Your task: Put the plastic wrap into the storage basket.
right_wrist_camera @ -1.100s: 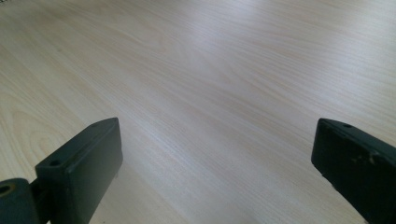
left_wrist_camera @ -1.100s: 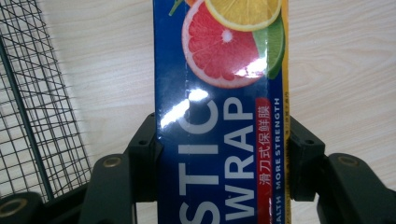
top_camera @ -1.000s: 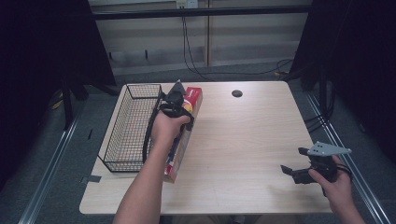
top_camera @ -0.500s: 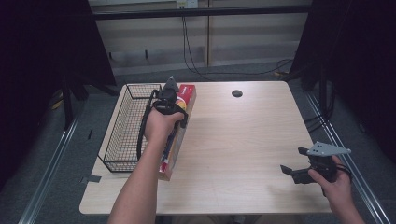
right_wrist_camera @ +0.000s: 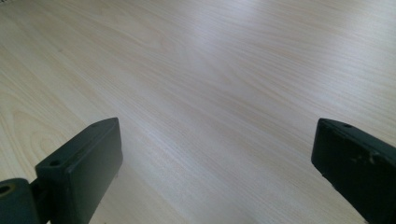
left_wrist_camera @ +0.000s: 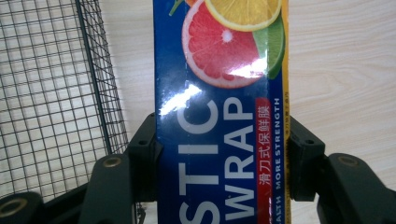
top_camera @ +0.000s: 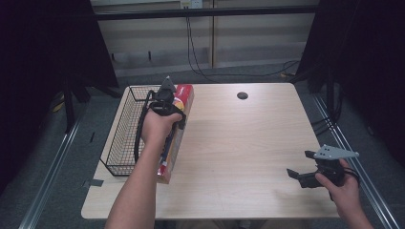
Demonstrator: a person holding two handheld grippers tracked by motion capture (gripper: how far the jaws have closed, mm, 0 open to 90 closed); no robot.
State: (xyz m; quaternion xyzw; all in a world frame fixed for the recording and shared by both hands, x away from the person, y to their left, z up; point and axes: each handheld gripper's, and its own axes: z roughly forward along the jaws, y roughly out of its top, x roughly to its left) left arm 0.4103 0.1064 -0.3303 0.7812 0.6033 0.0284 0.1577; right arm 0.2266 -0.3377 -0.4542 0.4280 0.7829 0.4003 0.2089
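**Carrying the cling-wrap box level beside the basket**

Seen nearest, at the lower right of the high view, the right gripper [top_camera: 305,177] is held wide open and empty above the bare table [top_camera: 248,143]. Left of centre, the left gripper [top_camera: 165,102] is clamped across the width of the plastic wrap box [left_wrist_camera: 219,116], both jaws pressed flat on its long edges. Just left of it the wire basket [top_camera: 122,138] is seen. The long box is best kept level and squeezed firmly, since its far end could catch the basket rim.

Long blue plastic-wrap box [left_wrist_camera: 219,116] — citrus print; beside wire basket [top_camera: 125,131]
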